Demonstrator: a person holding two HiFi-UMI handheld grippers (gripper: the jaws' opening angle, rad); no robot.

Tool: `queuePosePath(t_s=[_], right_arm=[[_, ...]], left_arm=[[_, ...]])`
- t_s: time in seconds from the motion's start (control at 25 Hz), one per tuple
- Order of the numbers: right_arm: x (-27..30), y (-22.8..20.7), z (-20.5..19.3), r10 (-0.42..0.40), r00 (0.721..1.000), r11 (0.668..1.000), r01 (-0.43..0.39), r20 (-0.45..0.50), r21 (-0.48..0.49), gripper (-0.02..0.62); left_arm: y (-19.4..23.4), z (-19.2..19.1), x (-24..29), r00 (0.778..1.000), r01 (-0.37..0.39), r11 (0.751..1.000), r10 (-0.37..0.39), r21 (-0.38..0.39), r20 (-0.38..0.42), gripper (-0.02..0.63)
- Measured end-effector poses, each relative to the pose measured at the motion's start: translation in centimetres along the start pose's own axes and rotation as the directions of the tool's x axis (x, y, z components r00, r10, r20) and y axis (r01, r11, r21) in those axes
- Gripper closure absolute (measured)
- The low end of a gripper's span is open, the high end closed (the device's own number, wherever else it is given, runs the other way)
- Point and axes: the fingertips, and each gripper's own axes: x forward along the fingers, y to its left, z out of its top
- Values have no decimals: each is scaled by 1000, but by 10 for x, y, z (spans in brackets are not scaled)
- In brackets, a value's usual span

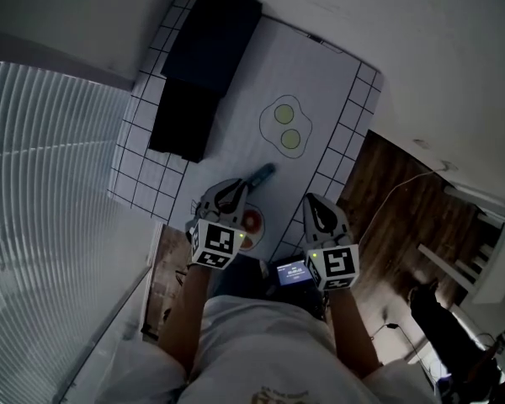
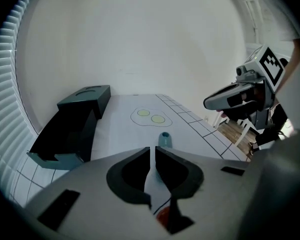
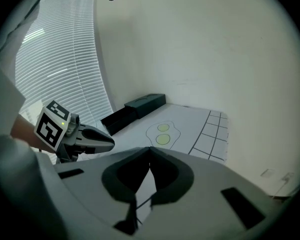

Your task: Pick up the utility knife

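A teal utility knife (image 1: pixel 261 174) lies on the white grid-edged mat (image 1: pixel 236 116), just beyond the tip of my left gripper (image 1: pixel 235 187). In the left gripper view only the knife's end (image 2: pixel 164 139) shows above the jaws. The left gripper (image 2: pixel 152 150) has a narrow gap between its tips, with nothing in it. My right gripper (image 1: pixel 313 201) hovers over the mat's near right edge, to the right of the knife, and its jaws (image 3: pixel 149 149) meet with nothing between them. Each gripper sees the other: the right gripper (image 2: pixel 208 103) and the left gripper (image 3: pixel 112 144).
A black open case (image 1: pixel 198 66) lies along the far left of the mat. A fried-egg drawing (image 1: pixel 286 126) is printed mid-mat, and a red round mark (image 1: pixel 251 220) sits by the near edge. Window blinds (image 1: pixel 42 192) stand at left; wooden floor (image 1: pixel 387 200) and white furniture (image 1: pixel 488 251) at right.
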Motion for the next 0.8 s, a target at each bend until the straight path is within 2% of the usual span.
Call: queuePosePath(t_s=[0.24, 0.56, 0.8], right_arm=[[4, 3, -13, 8, 1000, 1000, -8, -20, 12, 589], [5, 2, -21, 3, 999, 1000, -2, -33, 30, 589], [4, 1, -26, 2, 999, 1000, -1, -50, 29, 589]], left_arm=[[-5, -9, 9, 999, 39, 999, -39, 1, -17, 503], [-21, -12, 20, 991, 128, 992, -128, 15, -26, 449], [-27, -20, 31, 985, 152, 979, -139, 138, -101, 432]])
